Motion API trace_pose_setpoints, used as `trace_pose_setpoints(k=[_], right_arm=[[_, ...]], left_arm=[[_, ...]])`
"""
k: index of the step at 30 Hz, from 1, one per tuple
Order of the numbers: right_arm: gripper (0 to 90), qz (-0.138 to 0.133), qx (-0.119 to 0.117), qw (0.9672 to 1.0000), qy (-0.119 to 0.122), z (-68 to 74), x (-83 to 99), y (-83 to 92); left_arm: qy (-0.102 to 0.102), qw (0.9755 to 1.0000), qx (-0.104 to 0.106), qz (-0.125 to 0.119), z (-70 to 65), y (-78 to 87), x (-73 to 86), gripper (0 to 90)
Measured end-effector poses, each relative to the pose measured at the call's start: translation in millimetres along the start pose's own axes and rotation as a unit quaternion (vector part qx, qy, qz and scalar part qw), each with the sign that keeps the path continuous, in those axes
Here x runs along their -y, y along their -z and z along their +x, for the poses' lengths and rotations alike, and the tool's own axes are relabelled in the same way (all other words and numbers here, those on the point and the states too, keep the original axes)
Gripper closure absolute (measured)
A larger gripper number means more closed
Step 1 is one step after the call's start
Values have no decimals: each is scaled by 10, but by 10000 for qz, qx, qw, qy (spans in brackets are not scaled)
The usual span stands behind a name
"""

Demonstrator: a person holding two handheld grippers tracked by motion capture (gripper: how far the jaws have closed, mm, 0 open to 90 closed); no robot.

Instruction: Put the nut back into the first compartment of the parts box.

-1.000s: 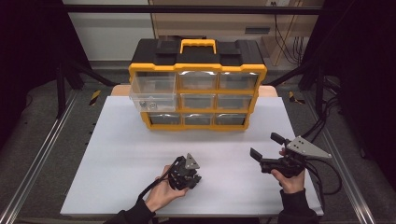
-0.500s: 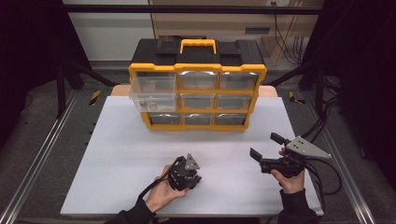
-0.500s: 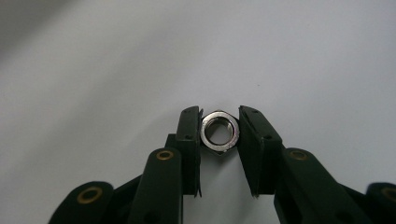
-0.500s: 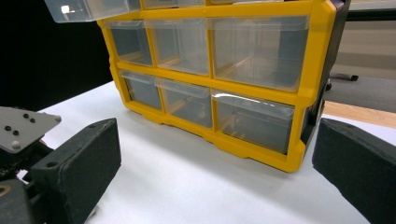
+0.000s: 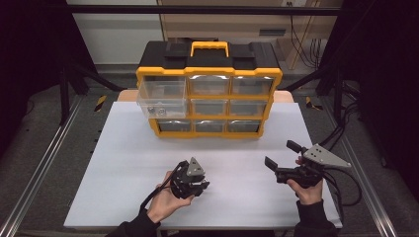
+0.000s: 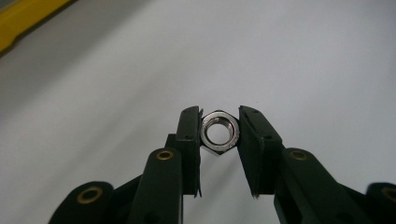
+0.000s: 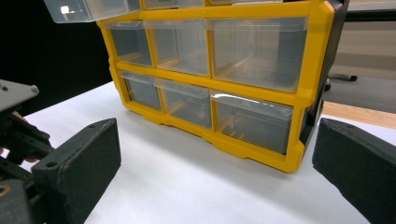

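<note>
Nut (image 6: 220, 132), a steel hex one, sits clamped between the two black jaws of the left gripper (image 6: 219, 133) in the left gripper view, its hole facing the camera and both pads pressing on its flats. Behind it is the white table (image 6: 303, 56), and a yellow strip of the cabinet (image 6: 28, 16) shows at 11 o'clock.

From the high view, the nut itself is too small to make out. That view gives the place instead: the left gripper (image 5: 190, 180) is at about 7 o'clock on the table (image 5: 123, 163), held in the person's left hand (image 5: 165, 202), well apart from the cabinet (image 5: 210, 89) at 12 o'clock. It also shows that the top left drawer (image 5: 162, 96) is pulled out, with small metal pieces lying inside.

Right gripper (image 5: 281, 160) is at about 4 o'clock on the table, held in the right hand (image 5: 309, 190), with its jaws wide apart and nothing between them.

Its own view shows the same from close: two padded jaws at 8 and 4 o'clock with bare table between, and the cabinet's clear drawers (image 7: 254, 53) straight ahead. The open drawer (image 7: 86, 9) shows at 11 o'clock, and a part of the left gripper (image 7: 16, 121) at 9 o'clock.
</note>
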State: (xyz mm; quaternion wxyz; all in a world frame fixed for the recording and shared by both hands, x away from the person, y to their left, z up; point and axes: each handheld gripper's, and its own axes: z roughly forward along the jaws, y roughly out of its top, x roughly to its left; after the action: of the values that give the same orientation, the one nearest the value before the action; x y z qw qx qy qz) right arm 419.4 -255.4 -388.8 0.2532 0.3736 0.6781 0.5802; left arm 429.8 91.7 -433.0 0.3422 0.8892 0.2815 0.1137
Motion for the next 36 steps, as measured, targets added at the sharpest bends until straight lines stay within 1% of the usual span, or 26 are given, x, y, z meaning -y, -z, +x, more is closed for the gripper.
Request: trace_pose_setpoints(k=[1,4,5,7,11,14,19,22,31,36], right_arm=[[16,11,4,10000,-12,2,-1,2],[16,7,0,10000,-1,0,-1,3],[16,7,-1,10000,0,0,-1,3],[16,12,6,10000,-14,2,-1,1],[16,16,26,10000,-42,8,-1,-3],[16,27,24,10000,-44,7,-1,-2],[16,30,24,10000,-30,4,0,-3],[16,33,23,10000,-37,4,0,-2],[16,40,16,10000,-47,6,1,-6],[15,41,21,10000,-43,4,2,-8]], left_arm=[[-13,10000,9,5,3,23,-7,694],[17,10000,4,-89,5,85,-27,694],[-3,10000,5,-96,10,109,-33,694],[29,9999,13,-145,14,149,-44,694],[15,9998,-3,-194,36,217,-58,694],[40,9997,-17,-233,49,266,-68,694],[49,9994,-30,-340,62,358,-92,694],[14,9992,-56,-397,75,429,-109,694],[74,9980,-142,-608,153,634,-163,693],[8,9973,-215,-705,171,755,-245,694]])
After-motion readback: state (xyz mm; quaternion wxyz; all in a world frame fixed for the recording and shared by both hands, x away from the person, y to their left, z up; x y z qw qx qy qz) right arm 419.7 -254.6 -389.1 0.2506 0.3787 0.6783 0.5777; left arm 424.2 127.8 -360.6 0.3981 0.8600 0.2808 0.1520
